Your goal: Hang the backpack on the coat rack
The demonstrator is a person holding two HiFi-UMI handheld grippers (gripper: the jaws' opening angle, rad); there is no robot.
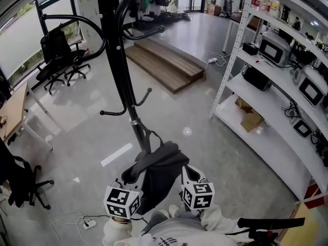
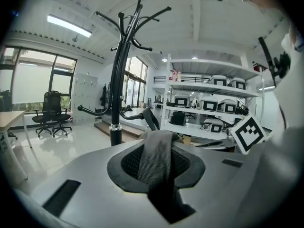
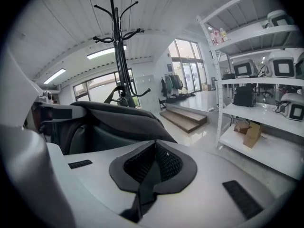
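Note:
The black coat rack (image 1: 119, 60) stands just ahead of me, with curved hooks low on its pole and more near the top. A dark grey backpack (image 1: 159, 173) hangs between my two grippers, close to the pole's lower part. My left gripper (image 1: 129, 178) is shut on a grey mesh backpack strap (image 2: 159, 158), which runs up between its pads. My right gripper (image 1: 189, 174) is shut on a thin dark strap (image 3: 148, 175); the backpack's body (image 3: 109, 122) fills the left of that view. The rack (image 2: 116, 80) rises tall beyond the left jaws, and its top hooks (image 3: 116, 32) show above the bag.
White shelving (image 1: 277, 86) with microwaves and boxes runs along the right. A low wooden platform (image 1: 164, 63) lies behind the rack. Office chairs (image 1: 59, 55) and a desk (image 1: 13, 111) stand at the left, another chair (image 1: 20, 181) at near left. A power strip (image 1: 87, 223) lies by my feet.

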